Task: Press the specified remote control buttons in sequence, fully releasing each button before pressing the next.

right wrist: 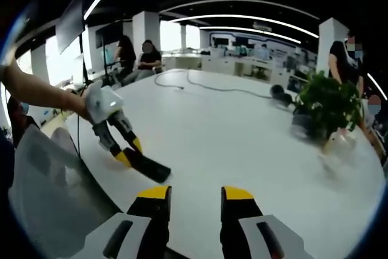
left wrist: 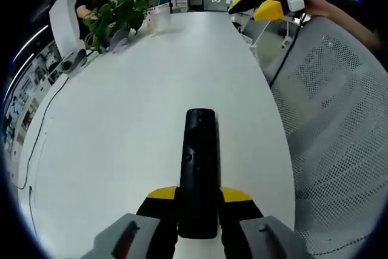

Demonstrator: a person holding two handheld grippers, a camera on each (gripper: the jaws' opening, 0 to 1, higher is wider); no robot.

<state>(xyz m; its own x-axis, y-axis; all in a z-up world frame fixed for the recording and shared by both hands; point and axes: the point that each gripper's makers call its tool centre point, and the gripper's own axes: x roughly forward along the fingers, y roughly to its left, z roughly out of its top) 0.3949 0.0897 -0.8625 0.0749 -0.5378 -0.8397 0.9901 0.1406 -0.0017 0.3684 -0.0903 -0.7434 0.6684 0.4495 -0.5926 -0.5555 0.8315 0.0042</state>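
A long black remote control (left wrist: 200,162) points away from me over the white table (left wrist: 115,125), and my left gripper (left wrist: 199,195) is shut on its near end. From the right gripper view, the same remote (right wrist: 151,168) sticks out of the left gripper (right wrist: 130,153), held by a person's arm at the table's left edge. My right gripper (right wrist: 195,195) is open with nothing between its yellow-tipped fingers, hovering above the table (right wrist: 242,137) and apart from the remote. It also appears high at the far right, right gripper (left wrist: 264,4).
A potted plant (left wrist: 115,13) (right wrist: 327,101) stands at the table's far end beside a small clear container (left wrist: 154,19). A grey mesh chair (left wrist: 339,125) (right wrist: 48,180) flanks the table edge. A cable (right wrist: 200,83) snakes across the far tabletop. People sit and stand in the background.
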